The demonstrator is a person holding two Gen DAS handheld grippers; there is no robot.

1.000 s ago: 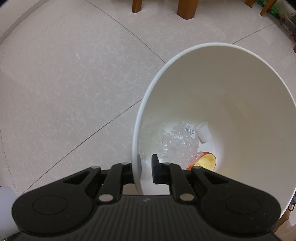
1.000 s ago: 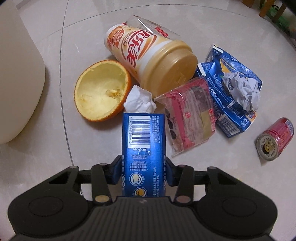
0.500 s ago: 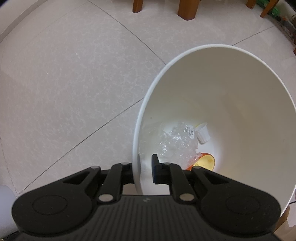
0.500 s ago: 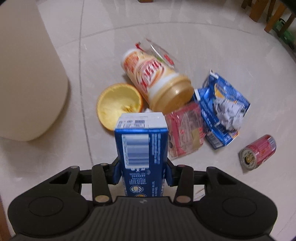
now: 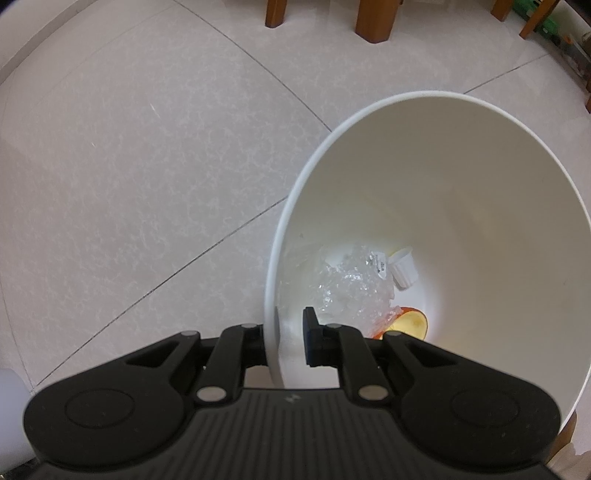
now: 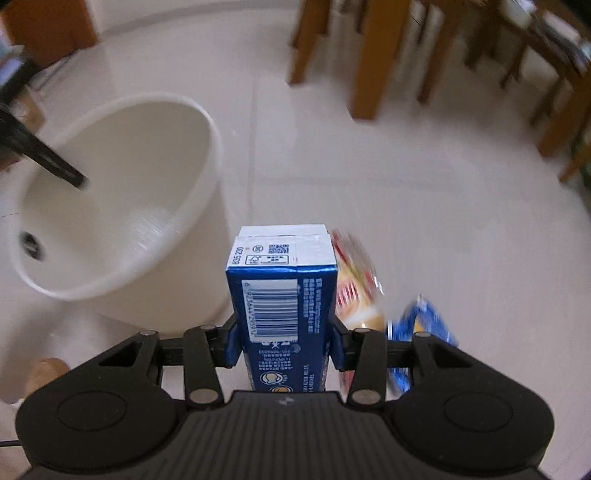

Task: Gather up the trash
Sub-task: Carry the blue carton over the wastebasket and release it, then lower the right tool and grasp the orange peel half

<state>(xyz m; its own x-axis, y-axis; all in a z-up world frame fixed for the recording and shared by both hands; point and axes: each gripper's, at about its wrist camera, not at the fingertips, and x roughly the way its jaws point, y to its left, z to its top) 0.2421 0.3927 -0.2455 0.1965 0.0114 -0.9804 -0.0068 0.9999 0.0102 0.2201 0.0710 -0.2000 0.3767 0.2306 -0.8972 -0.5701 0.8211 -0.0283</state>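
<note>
My left gripper (image 5: 284,338) is shut on the rim of the white bin (image 5: 291,206), one finger outside and one inside. Clear crumpled plastic (image 5: 351,284), a small white cup (image 5: 404,267) and an orange peel (image 5: 406,321) lie at the bin's bottom. My right gripper (image 6: 282,338) is shut on a blue carton (image 6: 282,291), held upright above the floor. In the right wrist view the white bin (image 6: 122,192) stands to the left, with a black finger (image 6: 55,166) of the other gripper on its rim. Blurred red and blue wrappers (image 6: 417,325) lie behind the carton.
Wooden furniture legs (image 6: 369,59) stand at the back on the pale tiled floor (image 5: 129,166). Further wooden legs (image 5: 373,18) show at the top of the left wrist view. A round wooden object (image 6: 46,374) sits low at the left in the right wrist view.
My right gripper has lifted the blue carton off the floor and swung up and left, so the bin's opening now shows. The left gripper still holds the rim.
</note>
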